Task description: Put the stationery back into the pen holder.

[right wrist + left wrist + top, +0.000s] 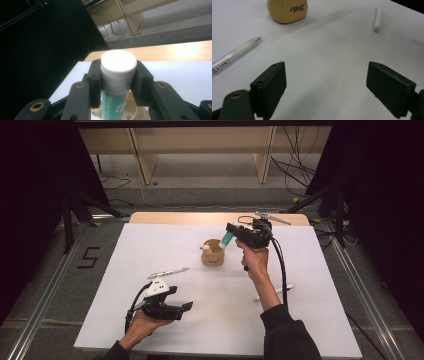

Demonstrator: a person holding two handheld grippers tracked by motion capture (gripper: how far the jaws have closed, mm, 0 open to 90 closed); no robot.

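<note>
My right gripper (pixel 231 231) is held above the table's far middle, shut on a green glue stick (pixel 227 239) with a white cap (pixel 118 62). The stick tilts down over the rim of a tan cup (pixel 212 255). In the right gripper view both jaws clamp the stick just under the cap, with the cup (pixel 131 111) below. Something small and white (pixel 204 248) sits at the cup's left rim. My left gripper (pixel 181 299) hovers low near the front left, open with nothing between its jaws (pixel 328 82).
A clear pen (pixel 168 272) (pixel 235 53) lies left of the cup (pixel 287 11), just beyond the left gripper. A white pen (pixel 274 292) (pixel 377 18) lies on the right, beside the right forearm. Beyond the white mat (pixel 150 240) runs a wooden table edge (pixel 190 217).
</note>
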